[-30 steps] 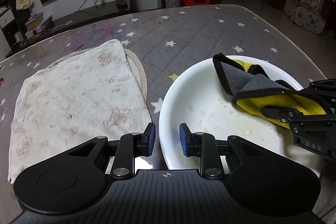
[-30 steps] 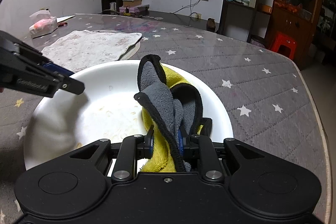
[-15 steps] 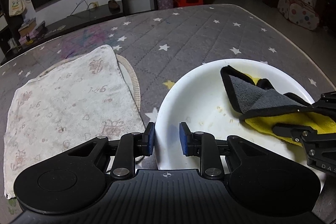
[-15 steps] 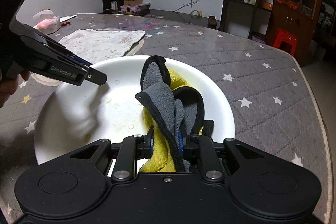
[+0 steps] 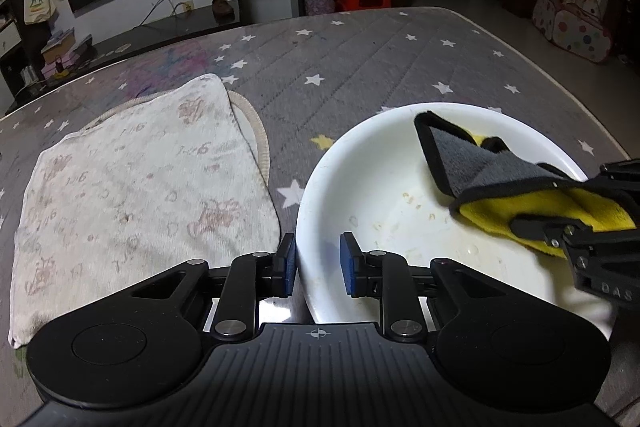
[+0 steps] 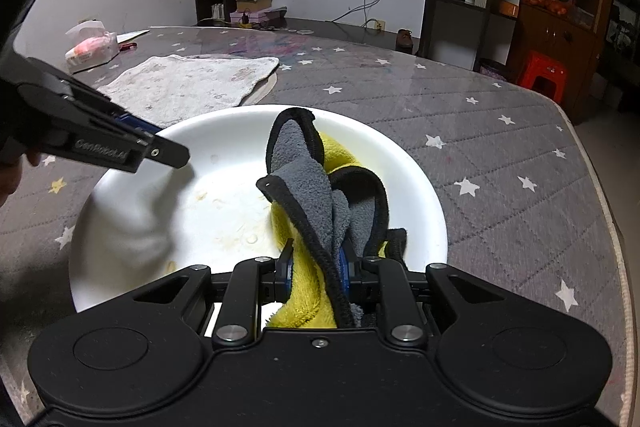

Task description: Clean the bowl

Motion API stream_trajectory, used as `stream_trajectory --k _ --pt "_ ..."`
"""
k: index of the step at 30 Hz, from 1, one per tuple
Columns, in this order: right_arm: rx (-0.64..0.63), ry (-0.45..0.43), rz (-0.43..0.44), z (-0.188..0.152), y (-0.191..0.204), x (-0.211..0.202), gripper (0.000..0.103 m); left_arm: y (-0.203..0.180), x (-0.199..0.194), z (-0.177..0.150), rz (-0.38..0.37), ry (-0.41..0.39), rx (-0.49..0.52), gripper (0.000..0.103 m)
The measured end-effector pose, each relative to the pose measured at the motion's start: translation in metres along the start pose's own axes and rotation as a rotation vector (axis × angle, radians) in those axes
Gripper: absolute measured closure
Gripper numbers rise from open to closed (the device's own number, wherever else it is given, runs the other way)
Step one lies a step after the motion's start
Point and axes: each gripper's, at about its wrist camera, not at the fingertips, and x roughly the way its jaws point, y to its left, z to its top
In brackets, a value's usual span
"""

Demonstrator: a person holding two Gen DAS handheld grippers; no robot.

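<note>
Nearest in the right wrist view, the right gripper point(image 6: 314, 281) is clenched on a bunched yellow-and-grey cloth point(image 6: 320, 195), which drapes forward into a wide white bowl point(image 6: 416, 183). The cloth's lower folds rest on the right side of the bowl's floor. Compared with a second ago, the cloth sits in much the same fold and place, so the wiping stroke looks short or paused.

In the left wrist view, the left gripper point(image 5: 318, 265) has its blue pads straddling the bowl's near left rim point(image 5: 310, 211), one pad outside the wall and one inside. There is a gap between pad and rim, so whether it pinches the rim cannot be told; it reads as bracing the bowl. Over the last second this gripper has shifted along the rim and the bowl's view has turned slightly.

Pale brownish smears and crumbs point(image 6: 224, 211) remain on the bowl's floor, left of the cloth. By that sign, the cleaning is likely unfinished.

Further out, the bowl stands on a grey star-patterned tablecloth point(image 5: 360, 67). A stained white towel point(image 5: 132, 187) lies flat just beside the bowl's left.
</note>
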Motion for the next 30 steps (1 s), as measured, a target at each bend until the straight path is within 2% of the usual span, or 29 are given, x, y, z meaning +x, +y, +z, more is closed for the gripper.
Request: stream_trajectory --k 17,30 --pt "-0.027 -0.016 -0.028 0.011 -0.005 0.017 0.082 -0.011 -0.021 -0.022 -0.008 -0.006 -0.011 0.079" --pt "-0.027 -0.012 -0.026 0.012 -0.006 0.019 0.082 -0.013 -0.023 -0.024 -0.004 -0.004 -0.024 0.078"
